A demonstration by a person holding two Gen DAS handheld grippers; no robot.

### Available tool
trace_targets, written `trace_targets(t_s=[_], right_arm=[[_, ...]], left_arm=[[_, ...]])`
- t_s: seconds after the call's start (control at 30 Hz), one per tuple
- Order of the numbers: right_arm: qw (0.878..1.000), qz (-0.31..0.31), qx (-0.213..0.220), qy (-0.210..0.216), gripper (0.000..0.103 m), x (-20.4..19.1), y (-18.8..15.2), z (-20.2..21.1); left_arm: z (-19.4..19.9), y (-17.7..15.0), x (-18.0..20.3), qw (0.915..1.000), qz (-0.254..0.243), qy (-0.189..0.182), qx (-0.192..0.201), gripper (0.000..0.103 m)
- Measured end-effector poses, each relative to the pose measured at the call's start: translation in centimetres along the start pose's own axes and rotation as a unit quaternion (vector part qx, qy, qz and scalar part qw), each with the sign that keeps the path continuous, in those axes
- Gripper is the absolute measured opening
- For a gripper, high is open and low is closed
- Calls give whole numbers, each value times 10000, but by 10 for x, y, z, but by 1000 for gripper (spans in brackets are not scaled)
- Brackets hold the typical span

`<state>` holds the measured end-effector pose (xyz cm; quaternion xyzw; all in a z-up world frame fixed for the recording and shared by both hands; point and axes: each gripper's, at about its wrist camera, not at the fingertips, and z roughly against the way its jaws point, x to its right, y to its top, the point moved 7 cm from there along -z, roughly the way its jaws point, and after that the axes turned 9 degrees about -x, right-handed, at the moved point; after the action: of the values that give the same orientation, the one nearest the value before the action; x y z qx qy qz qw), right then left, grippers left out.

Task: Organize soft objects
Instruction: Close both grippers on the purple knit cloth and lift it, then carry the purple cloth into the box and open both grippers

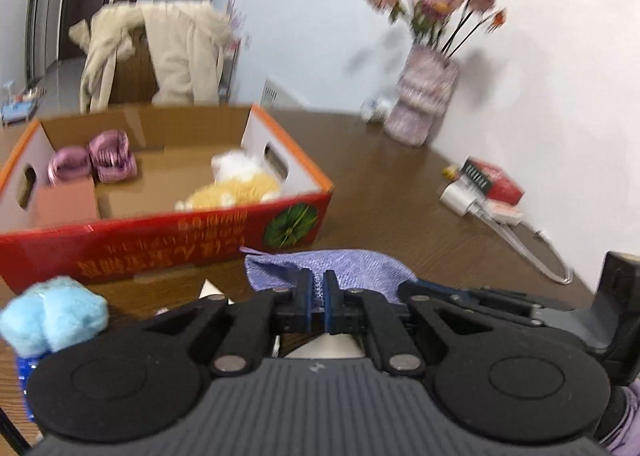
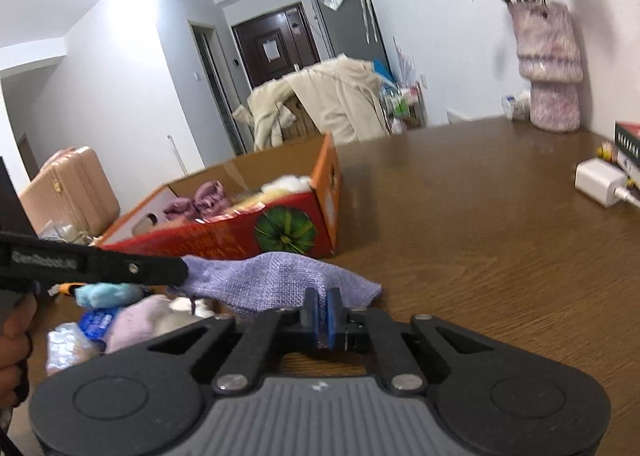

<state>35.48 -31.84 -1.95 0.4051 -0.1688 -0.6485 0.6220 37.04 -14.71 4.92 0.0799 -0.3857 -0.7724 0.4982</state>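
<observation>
Two claws are both clenched on one purple cloth (image 1: 352, 268), which lies on the brown counter (image 1: 400, 196) just in front of a red cardboard box (image 1: 160, 244).

From the left wrist view, the left claw (image 1: 318, 296) has its blue pads closed on the near edge of the cloth, with the fabric pinched between them. The right claw comes in from the right side, low over the counter, and its tip meets the right part of the same cloth. Inside the open box I see two pink rolled things (image 1: 94, 162) at the back left and a plush toy (image 1: 236, 184), white and yellow, near the right wall. A light blue fluffy thing (image 1: 56, 312) lies at the left, near the box. Against the white wall stand a pink vase (image 1: 424, 96) with flowers, a white charger (image 1: 460, 196) with its cable, and a red packet (image 1: 496, 180).

From the right wrist view, the right claw (image 2: 322, 310) is shut on the right end of the purple cloth (image 2: 280, 276), and the cloth rises a little in the middle. The left claw reaches in from the left and holds the other end. Below it lies a small pile: the blue fluffy thing (image 2: 106, 292), a pale pink soft thing (image 2: 136, 322) and a clear plastic bag (image 2: 66, 348). The box (image 2: 224, 236) stands just behind the cloth.
</observation>
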Motion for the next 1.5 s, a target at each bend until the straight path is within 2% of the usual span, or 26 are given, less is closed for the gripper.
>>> trace_targets(t_s=[0.3, 0.6, 0.77, 0.87, 1.0, 1.23, 1.37, 1.47, 1.5], right_arm=[[9980, 398, 495, 56, 4, -54, 2, 57], [9949, 748, 664, 146, 4, -99, 6, 74], [9929, 966, 682, 102, 4, -108, 26, 65], [9895, 1218, 772, 88, 4, -113, 55, 53], [9861, 1467, 773, 73, 4, -110, 103, 17], [9876, 1544, 293, 37, 4, -83, 175, -82], [9893, 1454, -2, -127, 4, -59, 199, -145], [9878, 1499, -152, -400, 5, -46, 200, -186], [9855, 1571, -267, -582, 11, -43, 198, -198]], left_arm=[[77, -16, 6, 9979, -28, -64, 644, 6], [121, -23, -10, 9937, 109, -103, 1108, 6], [124, -1, -22, 9921, 25, -85, 1249, 6], [120, 30, -30, 9908, -117, -14, 1345, 6], [100, 78, -42, 9906, -286, -36, 1338, 6], [10, 152, -95, 9971, -15, -28, 760, 6], [-47, 178, -120, 9990, 3, 131, 432, 6], [-93, 182, -140, 9989, -44, 383, 266, 8], [-108, 179, -147, 9984, -17, 553, 67, 8]])
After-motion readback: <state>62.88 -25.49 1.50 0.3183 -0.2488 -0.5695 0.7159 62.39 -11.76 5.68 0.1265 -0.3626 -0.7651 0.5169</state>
